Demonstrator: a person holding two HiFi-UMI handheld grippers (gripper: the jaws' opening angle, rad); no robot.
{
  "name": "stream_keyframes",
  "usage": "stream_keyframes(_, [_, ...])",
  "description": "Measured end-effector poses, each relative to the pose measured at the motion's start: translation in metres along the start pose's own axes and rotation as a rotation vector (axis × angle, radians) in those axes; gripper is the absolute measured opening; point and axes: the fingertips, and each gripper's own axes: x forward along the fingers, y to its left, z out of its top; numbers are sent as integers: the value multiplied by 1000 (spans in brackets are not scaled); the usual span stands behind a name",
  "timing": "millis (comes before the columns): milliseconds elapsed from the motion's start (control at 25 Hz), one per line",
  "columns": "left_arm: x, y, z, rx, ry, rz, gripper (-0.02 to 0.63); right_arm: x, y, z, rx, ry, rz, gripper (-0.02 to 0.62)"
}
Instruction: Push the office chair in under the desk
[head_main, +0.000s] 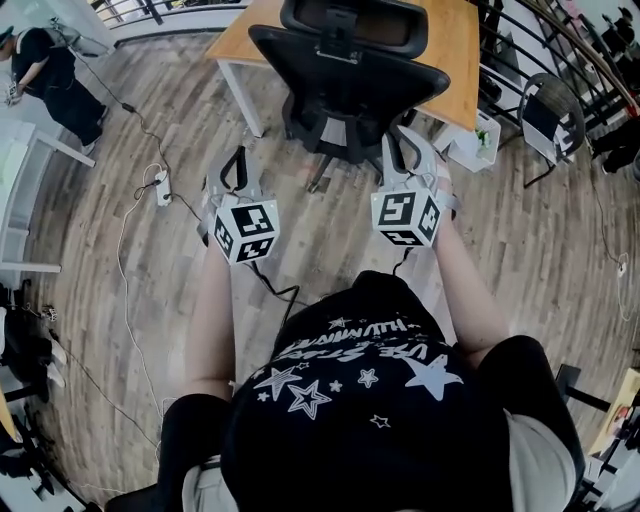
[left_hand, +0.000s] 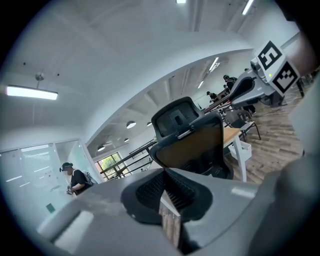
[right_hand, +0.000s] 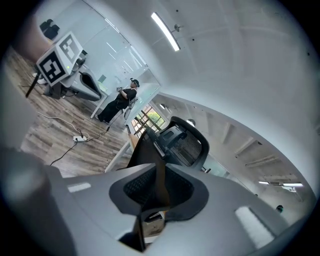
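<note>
A black office chair (head_main: 350, 70) with a headrest stands with its back toward me, its seat partly under a wooden desk (head_main: 455, 60) with white legs. Both grippers hang just short of the chair back and touch nothing. My left gripper (head_main: 236, 156) is near the chair's left side. In the left gripper view its jaws (left_hand: 164, 189) are shut and empty, with the chair (left_hand: 190, 140) beyond them. My right gripper (head_main: 408, 137) is near the chair's right side. In the right gripper view its jaws (right_hand: 159, 186) stand a narrow slit apart, empty, with the chair (right_hand: 175, 142) beyond.
A power strip (head_main: 162, 187) and cables lie on the wood floor at the left. A white bin (head_main: 480, 140) sits by the desk's right leg, with another chair (head_main: 545, 115) beyond it. A person (head_main: 45, 70) stands at the far left by a white table (head_main: 20, 180).
</note>
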Motion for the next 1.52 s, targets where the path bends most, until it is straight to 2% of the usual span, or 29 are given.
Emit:
stream_keyframes(200, [-14, -16, -7, -41, 32, -2, 2, -6, -3, 5, 3, -38, 8, 5])
stream_keyframes(440, [-25, -50, 0, -92, 56, 8, 2, -21, -7, -8, 21, -57, 90, 3])
stream_keyframes(760, [-50, -88, 23, -115, 55, 39, 2, -54, -34, -23, 81, -152, 91, 2])
stream_keyframes(1000, [-72, -101, 38, -149, 53, 83, 2, -63, -39, -42, 121, -153, 128, 2])
stream_keyframes(1280, [-85, -124, 40, -179, 96, 88, 2, -71, -35, -61, 129, -142, 213, 2])
stream_keyframes(1520, [-105, -150, 41, -207, 125, 102, 2, -90, -38, -85, 124, -133, 238, 2])
